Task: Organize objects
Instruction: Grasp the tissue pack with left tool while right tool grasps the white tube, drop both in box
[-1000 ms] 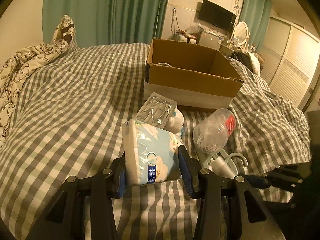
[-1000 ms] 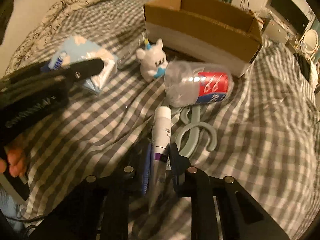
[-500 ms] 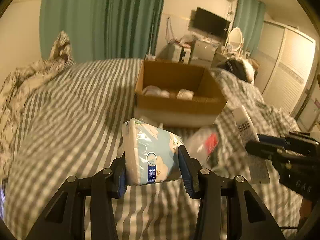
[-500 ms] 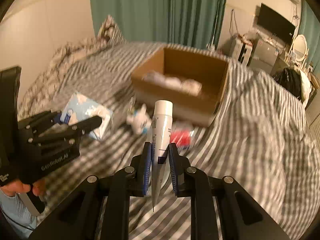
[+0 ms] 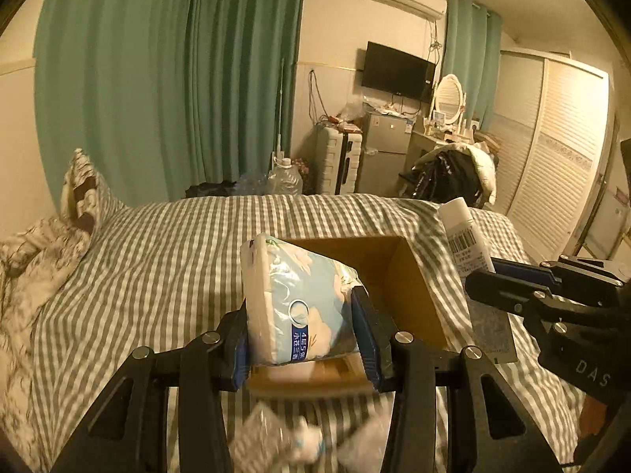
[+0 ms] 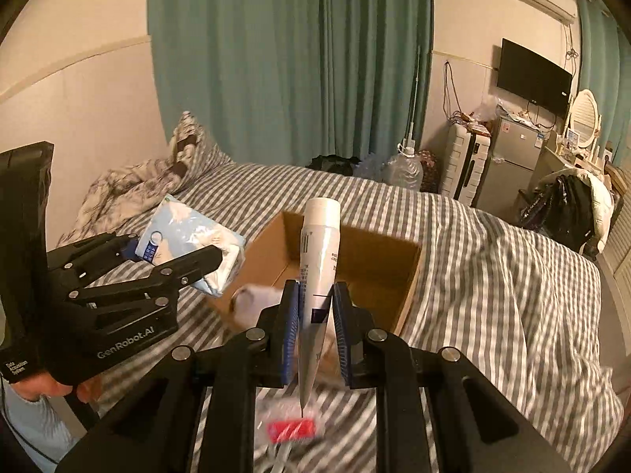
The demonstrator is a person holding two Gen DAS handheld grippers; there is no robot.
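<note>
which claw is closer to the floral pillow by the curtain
Left. The left claw, shut on the tissue pack, is on the side of the cardboard box toward the pillow; the right claw, holding the tube, is farther away.

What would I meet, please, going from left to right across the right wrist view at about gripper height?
left gripper → tissue pack → cardboard box → white tube in the right gripper → checked bedcover
</note>
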